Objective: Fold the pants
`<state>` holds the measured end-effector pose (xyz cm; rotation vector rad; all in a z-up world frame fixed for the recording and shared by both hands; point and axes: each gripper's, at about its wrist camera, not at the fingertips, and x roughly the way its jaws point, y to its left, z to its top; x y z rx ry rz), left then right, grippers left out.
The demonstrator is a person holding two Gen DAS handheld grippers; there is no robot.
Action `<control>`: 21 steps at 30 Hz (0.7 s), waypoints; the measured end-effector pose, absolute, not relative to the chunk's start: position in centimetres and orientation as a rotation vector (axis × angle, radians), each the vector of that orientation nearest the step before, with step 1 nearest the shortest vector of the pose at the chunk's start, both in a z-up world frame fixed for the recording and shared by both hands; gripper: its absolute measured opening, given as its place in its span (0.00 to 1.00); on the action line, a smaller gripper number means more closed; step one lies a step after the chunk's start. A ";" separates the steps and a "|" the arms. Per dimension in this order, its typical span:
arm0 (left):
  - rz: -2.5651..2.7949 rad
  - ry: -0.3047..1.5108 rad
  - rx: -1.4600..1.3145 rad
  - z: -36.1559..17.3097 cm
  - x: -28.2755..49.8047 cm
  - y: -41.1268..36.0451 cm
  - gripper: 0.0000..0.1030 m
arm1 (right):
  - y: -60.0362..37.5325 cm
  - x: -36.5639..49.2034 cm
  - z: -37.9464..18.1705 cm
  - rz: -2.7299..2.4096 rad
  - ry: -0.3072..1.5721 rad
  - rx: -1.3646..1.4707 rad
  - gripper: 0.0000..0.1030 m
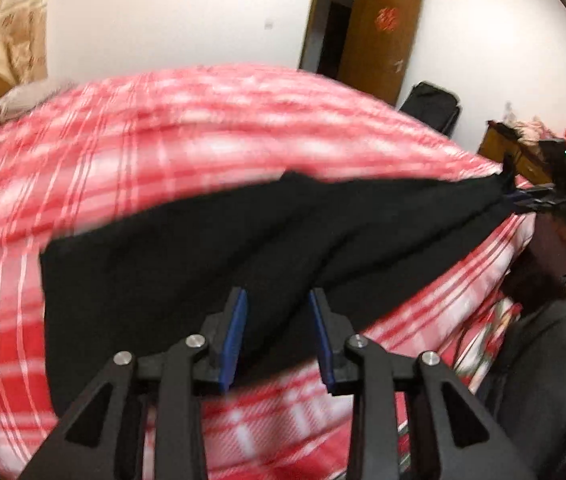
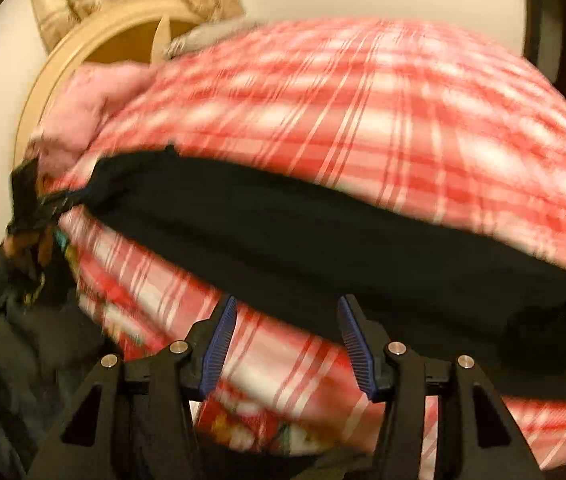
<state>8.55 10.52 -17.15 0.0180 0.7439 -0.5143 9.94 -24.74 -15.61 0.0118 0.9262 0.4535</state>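
Black pants lie stretched across a red and white plaid bed cover. In the left wrist view my left gripper has its jaws apart with black cloth between the blue pads. My right gripper shows far right, pinching the pants' end. In the right wrist view the pants run as a dark band over the cover. My right gripper stands open at the pants' near edge. My left gripper shows at far left, at the pants' other end. Both views are motion-blurred.
A pink blanket and a cream headboard lie at the bed's head. An open brown door, a black chair and a cluttered dresser stand beyond the bed. The person's dark clothing is beside the bed.
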 end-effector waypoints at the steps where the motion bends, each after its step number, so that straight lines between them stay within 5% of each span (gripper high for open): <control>1: -0.521 0.718 0.029 -16.4 9.0 9.9 0.46 | -25.0 11.4 -15.3 0.425 0.914 0.022 0.53; 3: -0.528 0.679 0.030 -15.7 10.1 8.9 0.54 | -25.3 14.3 -15.4 0.366 0.910 0.013 0.54; 9: -0.540 0.759 -0.056 -18.0 14.9 7.8 0.54 | -26.3 18.7 -18.5 0.291 1.016 0.071 0.54; 21: -0.652 0.939 -0.018 -20.5 11.5 7.5 0.54 | -29.8 9.2 -18.6 0.254 1.144 -0.025 0.54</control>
